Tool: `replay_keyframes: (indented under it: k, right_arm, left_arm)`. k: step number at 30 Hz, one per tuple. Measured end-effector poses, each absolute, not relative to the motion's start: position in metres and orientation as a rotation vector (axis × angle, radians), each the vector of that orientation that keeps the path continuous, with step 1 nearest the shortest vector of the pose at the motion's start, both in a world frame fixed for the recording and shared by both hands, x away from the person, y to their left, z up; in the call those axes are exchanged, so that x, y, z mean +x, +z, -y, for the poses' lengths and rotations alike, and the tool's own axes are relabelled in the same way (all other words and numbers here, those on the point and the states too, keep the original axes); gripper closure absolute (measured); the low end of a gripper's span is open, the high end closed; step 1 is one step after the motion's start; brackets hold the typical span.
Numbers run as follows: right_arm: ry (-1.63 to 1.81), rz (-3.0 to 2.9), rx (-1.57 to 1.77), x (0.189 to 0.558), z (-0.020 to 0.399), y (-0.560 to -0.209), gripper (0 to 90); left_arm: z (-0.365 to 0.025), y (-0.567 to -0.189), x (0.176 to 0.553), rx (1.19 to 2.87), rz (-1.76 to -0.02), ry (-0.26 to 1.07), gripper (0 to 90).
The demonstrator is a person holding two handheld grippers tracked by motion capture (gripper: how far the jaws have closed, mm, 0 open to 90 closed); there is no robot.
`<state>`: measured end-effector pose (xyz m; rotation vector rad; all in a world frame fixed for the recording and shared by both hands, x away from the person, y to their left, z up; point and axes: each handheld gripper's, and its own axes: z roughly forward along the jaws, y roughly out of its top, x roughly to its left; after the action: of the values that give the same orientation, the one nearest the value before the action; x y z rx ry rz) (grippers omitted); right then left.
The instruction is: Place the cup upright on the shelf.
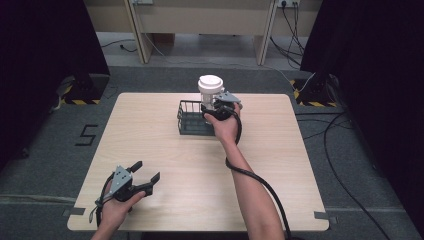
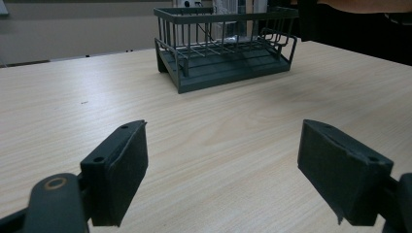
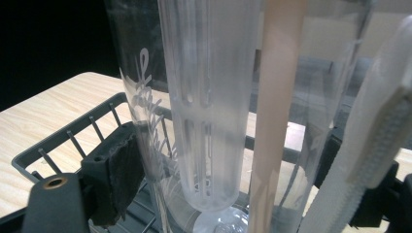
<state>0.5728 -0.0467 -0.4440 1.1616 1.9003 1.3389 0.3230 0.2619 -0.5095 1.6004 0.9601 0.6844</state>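
A clear bottle (image 1: 209, 95) with a white lid stands upright at the right end of a dark wire basket (image 1: 191, 122) on the far middle of the table. My right gripper (image 1: 213, 106) is shut on the bottle's body. In the right gripper view the bottle (image 3: 209, 97) shows an inner clear tube and a beige strap, with the pads (image 3: 121, 170) pressed to its sides and its base low inside the basket (image 3: 63, 141). I cannot tell if the base rests on the basket floor. My left gripper (image 1: 146, 170) is open and empty at the front left, facing the basket (image 2: 223, 48).
The wooden table (image 1: 280, 165) is bare apart from the basket. Grey floor surrounds it, with cables (image 1: 345, 150) on the right and black curtains on both sides. The right gripper's cable (image 1: 260, 182) trails along the forearm.
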Motion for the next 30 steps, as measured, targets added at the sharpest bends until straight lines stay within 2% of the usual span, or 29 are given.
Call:
replay_keyframes:
  k: [30]
  right_arm:
    - [1.339, -1.932, 1.159, 0.559, 0.051, -0.438, 15.3]
  left_arm:
    - [-0.261, -0.51, 0.324, 1.607, -0.96, 0.687, 18.0]
